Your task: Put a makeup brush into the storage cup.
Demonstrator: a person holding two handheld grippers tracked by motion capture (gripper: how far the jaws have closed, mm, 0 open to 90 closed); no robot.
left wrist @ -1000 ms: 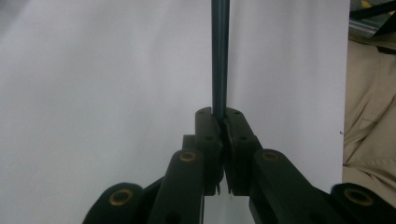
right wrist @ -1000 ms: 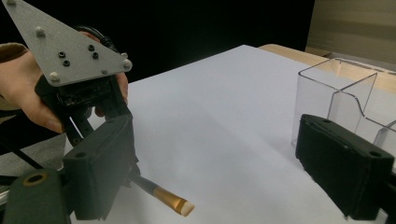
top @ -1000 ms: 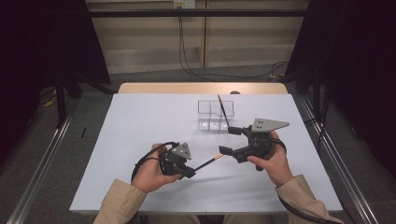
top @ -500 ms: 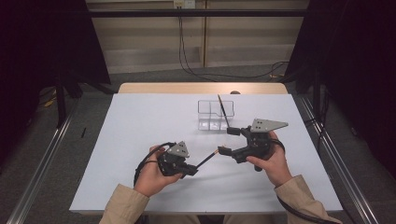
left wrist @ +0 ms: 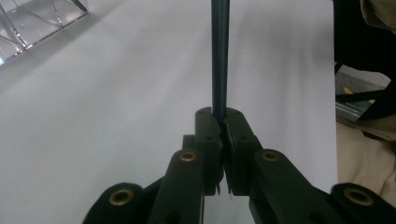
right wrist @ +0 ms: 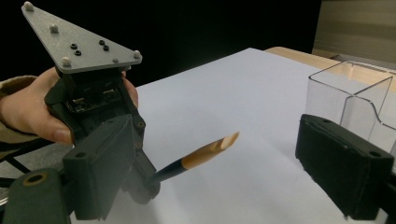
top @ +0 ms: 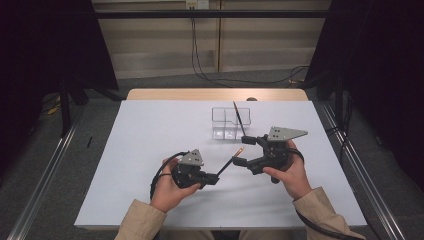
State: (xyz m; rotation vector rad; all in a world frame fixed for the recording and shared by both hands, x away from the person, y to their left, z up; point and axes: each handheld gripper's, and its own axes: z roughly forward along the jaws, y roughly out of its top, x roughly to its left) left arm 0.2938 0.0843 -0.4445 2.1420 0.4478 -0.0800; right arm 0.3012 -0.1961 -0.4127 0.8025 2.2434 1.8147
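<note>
Left tool [top: 212, 178] clamped on a light, stiff pencil [top: 231, 162] at its lower end; right tool [top: 245, 151] apart, best taking mid-shaft.

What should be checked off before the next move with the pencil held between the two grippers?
1. Left gripper holds the pencil firmly: ok, jaws are clamped on its dark shaft in the left gripper view.
2. Right gripper ready to receive: ok, jaws stand wide apart.
3. Pencil tip between the right jaws: ok, in the right gripper view the tan end sits in the gap, touching neither jaw.
4. Clear organizer reachable: ok, it stands upright just beyond the grippers on the white table.
5. Free compartment for this pencil: cannot tell; one dark pencil already leans in it.
</note>
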